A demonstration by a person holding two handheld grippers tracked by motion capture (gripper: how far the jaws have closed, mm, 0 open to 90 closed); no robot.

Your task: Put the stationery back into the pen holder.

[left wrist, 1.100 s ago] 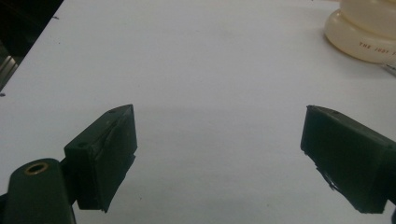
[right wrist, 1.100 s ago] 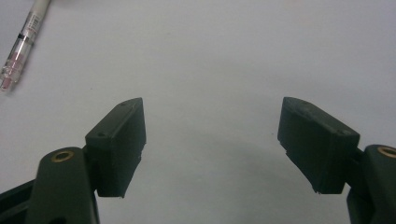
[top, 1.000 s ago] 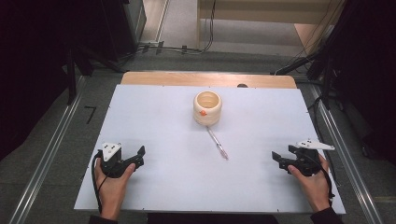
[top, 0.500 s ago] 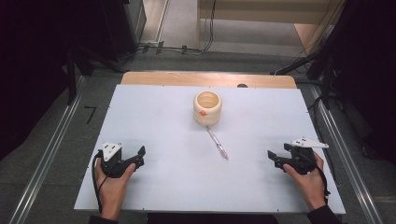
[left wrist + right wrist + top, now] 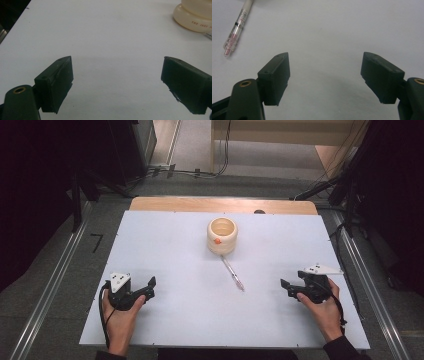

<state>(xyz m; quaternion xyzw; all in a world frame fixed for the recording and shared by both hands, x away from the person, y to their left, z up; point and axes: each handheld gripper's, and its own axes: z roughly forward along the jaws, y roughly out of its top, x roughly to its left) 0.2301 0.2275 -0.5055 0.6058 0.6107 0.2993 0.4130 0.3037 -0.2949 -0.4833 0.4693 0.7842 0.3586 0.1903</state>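
Note:
A cream round cup (image 5: 222,235) with an orange dot stands at the middle back of the white table (image 5: 165,245); its base shows at the top right in the left gripper view (image 5: 193,18). A clear pen (image 5: 233,273) with a pink tip lies just in front of the cup, also seen at the top left of the right gripper view (image 5: 237,30). My left gripper (image 5: 150,287) rests open near the front left. My right gripper (image 5: 285,287) is open at the front right, pointing toward the pen. Nothing is between either pair of jaws.
A wooden strip (image 5: 220,205) runs along the table's far edge. Metal rails (image 5: 55,285) flank the table on both sides, and cables (image 5: 190,170) lie on the floor beyond it. Dark equipment stands at the back left and right.
My right gripper has slid a little to the left, toward the pen. The left gripper, cup and pen have stayed put.

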